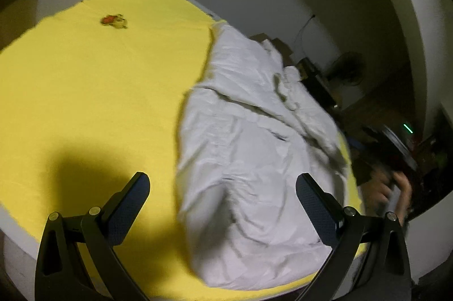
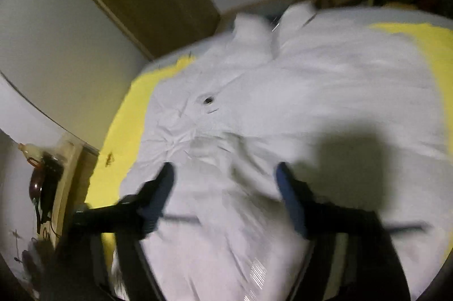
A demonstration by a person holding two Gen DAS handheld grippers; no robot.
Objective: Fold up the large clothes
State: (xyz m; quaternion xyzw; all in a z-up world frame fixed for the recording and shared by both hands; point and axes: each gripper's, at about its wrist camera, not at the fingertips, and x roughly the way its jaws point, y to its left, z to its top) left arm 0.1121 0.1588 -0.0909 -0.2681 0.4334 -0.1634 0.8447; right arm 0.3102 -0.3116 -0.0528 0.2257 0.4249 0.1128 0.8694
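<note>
While creased, white shirt (image 2: 283, 108) drapes smooth yellow sheet (image 1: 85, 88).

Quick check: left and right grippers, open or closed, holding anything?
Left gripper: open, empty, over the white shirt.
Right gripper: open, nothing gripped, above the shirt.

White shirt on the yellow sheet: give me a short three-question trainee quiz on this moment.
1. True or false: the right gripper is clamped on the white shirt.
2. What colour is the sheet beneath the shirt?
3. The left gripper is: A) open, B) shut on a sleeve, C) out of view.

Key: 1. False, its jaws stand apart above the cloth, holding nothing. 2. Yellow. 3. A.
</note>
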